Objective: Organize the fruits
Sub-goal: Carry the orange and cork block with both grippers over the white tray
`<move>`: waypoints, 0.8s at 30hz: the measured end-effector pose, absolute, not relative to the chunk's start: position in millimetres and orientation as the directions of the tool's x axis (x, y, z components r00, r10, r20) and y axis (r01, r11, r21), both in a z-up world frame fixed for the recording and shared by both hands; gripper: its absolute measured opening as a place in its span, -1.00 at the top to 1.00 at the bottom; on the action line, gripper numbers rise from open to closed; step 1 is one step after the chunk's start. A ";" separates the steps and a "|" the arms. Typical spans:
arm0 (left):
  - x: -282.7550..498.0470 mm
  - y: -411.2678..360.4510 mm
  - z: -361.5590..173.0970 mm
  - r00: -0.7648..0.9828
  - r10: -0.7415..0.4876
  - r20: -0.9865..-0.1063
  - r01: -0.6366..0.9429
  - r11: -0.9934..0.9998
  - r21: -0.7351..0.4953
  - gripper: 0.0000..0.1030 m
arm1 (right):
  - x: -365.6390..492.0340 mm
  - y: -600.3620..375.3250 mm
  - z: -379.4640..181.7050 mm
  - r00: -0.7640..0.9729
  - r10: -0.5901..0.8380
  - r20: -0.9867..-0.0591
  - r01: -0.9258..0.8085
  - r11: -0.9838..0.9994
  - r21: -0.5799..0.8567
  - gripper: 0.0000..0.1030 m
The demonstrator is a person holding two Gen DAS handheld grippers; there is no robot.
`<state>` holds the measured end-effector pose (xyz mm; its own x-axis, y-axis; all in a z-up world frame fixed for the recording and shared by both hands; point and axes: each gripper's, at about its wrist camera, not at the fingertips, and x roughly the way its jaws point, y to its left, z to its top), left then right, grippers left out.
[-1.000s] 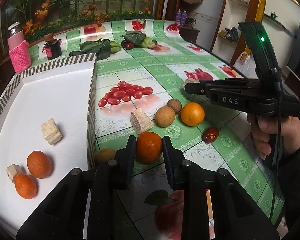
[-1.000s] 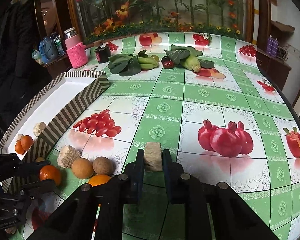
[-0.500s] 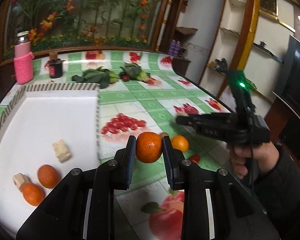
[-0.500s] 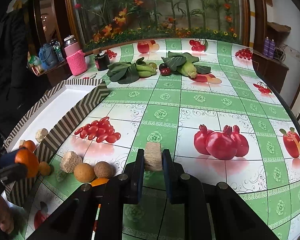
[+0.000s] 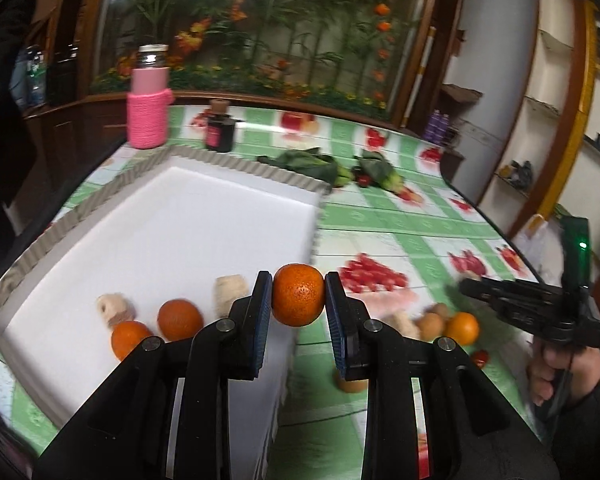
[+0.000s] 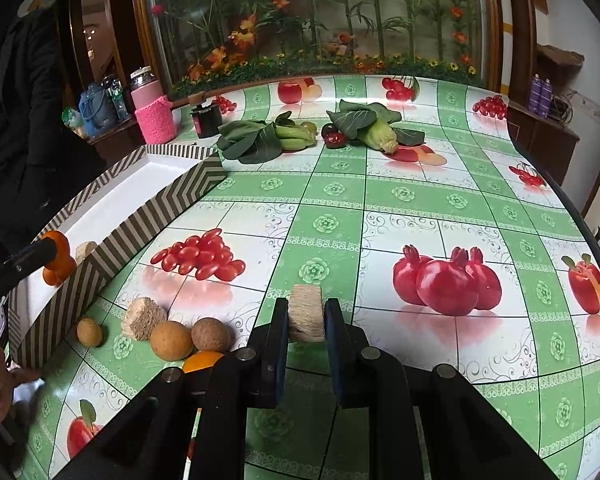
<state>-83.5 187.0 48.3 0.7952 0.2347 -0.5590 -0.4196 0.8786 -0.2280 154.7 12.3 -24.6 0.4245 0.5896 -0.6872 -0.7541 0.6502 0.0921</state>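
Glossy tablecloth (image 6: 332,196); left tool (image 5: 298,300) grips dimpled orange (image 5: 299,295).

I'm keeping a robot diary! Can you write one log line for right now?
left gripper: shut on orange, above box edge | right gripper: shut on beige block | loose fruit on table

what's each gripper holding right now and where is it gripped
The left gripper pinches an orange by its two sides. The right gripper clamps a beige block across its side faces.
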 end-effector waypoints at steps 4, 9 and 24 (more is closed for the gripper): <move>-95.1 202.9 54.3 0.819 0.224 -0.529 -0.407 0.877 -0.257 0.51 | 155.4 10.6 -23.3 0.435 0.591 -0.680 -0.749 0.657 0.092 0.66; -119.3 230.1 65.5 0.832 0.275 -0.481 -0.434 0.864 -0.255 0.51 | 154.4 8.9 -17.6 0.456 0.611 -0.647 -0.746 0.658 0.096 0.66; -136.7 287.6 45.5 0.686 0.403 -0.606 -0.636 0.736 -0.230 0.50 | 81.6 127.0 37.0 0.326 0.731 -0.599 -0.869 0.481 0.115 0.67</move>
<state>-136.7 287.6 45.5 0.6858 0.4026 -0.6063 -0.6361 0.7364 -0.2305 81.6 127.0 37.0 0.3263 0.7313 -0.5989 -0.8689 0.4815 0.1145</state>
